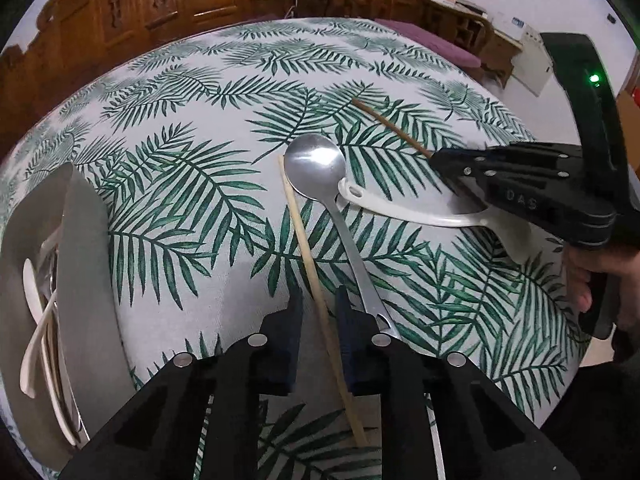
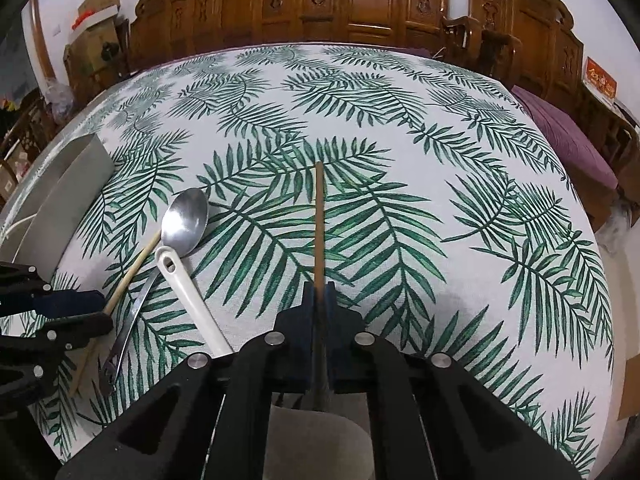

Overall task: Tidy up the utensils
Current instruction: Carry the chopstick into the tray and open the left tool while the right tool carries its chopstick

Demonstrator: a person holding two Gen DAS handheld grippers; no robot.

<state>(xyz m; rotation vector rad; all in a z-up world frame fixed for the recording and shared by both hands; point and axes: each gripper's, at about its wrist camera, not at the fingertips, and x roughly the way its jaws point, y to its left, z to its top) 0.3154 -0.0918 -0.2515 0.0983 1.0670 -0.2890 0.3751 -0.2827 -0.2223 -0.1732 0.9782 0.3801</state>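
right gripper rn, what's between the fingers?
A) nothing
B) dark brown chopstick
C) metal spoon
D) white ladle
B: in the right wrist view the right gripper is shut on the dark brown chopstick, which sticks out forward over the tablecloth; the metal spoon and white ladle lie off to its left.

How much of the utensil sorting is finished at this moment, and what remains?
Done: some utensils already sit in the grey holder. In hand: the right claw is shut on the dark chopstick; the left claw straddles the pale chopstick. Left on the leaf-print tablecloth: the metal spoon and white spoon.
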